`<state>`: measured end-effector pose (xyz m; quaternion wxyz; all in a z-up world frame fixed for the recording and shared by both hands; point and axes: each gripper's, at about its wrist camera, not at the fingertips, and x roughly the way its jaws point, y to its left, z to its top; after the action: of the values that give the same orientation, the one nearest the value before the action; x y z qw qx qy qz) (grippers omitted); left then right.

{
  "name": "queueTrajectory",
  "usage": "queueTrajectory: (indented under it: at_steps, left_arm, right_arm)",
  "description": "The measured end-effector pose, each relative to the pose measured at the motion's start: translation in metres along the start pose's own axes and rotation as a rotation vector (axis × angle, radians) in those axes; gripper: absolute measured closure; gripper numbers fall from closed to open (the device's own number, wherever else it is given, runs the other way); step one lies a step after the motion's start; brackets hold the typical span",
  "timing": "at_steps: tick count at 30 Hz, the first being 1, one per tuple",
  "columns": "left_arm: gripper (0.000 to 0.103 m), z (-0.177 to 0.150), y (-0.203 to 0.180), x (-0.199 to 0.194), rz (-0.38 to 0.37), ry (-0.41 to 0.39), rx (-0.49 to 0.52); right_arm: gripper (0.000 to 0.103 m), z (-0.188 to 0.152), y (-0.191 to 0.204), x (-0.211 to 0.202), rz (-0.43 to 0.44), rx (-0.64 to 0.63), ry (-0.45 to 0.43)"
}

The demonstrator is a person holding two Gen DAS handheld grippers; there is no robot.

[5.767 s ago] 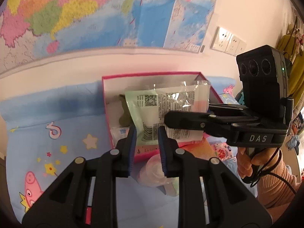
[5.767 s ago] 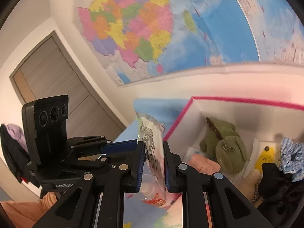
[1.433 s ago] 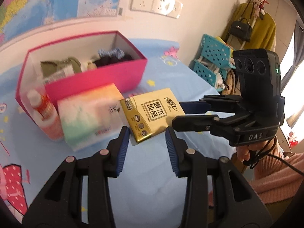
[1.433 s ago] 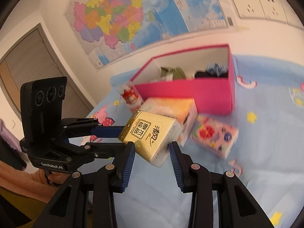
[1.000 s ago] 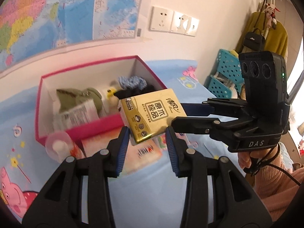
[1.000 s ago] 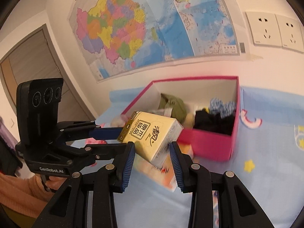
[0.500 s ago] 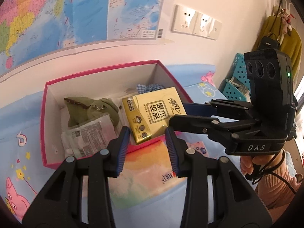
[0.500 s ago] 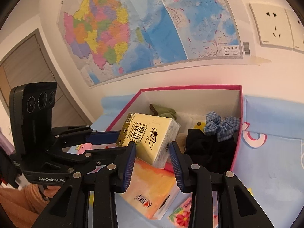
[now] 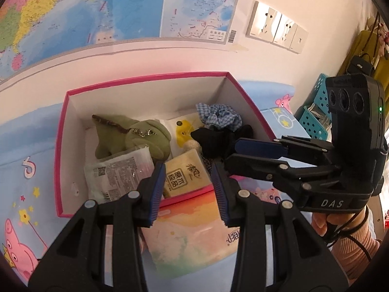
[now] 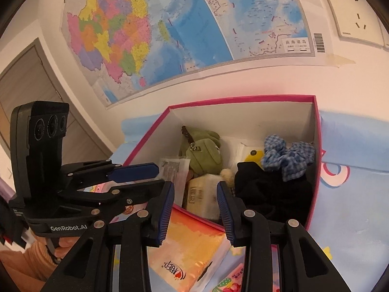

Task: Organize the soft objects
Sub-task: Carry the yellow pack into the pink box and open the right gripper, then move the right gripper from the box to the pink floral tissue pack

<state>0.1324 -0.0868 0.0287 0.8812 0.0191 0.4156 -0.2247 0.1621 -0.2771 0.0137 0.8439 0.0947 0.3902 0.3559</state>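
Now the yellow tissue pack lies inside the pink box, against its near wall, between the clear packet and the black cloth. Both the left gripper and the right gripper hover above it, fingers apart, gripping nothing

A wall map hangs beside white sockets, above a cartoon-printed blue sheet.
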Motion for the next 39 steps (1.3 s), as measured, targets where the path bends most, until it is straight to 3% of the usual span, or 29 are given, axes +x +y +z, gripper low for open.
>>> queueTrajectory:
  at_steps: [9, 18, 27, 34, 39]
  left_arm:
    - [0.060, -0.014, -0.009, -0.021, -0.018, -0.056, 0.041]
    - [0.058, -0.044, -0.041, -0.036, -0.085, -0.065, 0.143]
    - [0.058, -0.074, -0.058, -0.029, -0.124, -0.010, 0.173]
    - [0.058, -0.087, -0.051, -0.025, -0.128, 0.025, 0.137]
    - [0.057, -0.098, -0.047, -0.023, -0.147, 0.049, 0.124]
  right_arm:
    - [0.064, -0.014, 0.003, -0.035, 0.005, -0.003, -0.054]
    - [0.053, -0.046, 0.001, -0.072, -0.033, -0.005, -0.075]
    - [0.050, -0.074, -0.039, -0.038, -0.130, 0.022, 0.101]
    - [0.050, -0.072, -0.036, -0.004, -0.102, -0.065, 0.216]
    - [0.050, -0.086, -0.023, -0.003, -0.091, -0.143, 0.263]
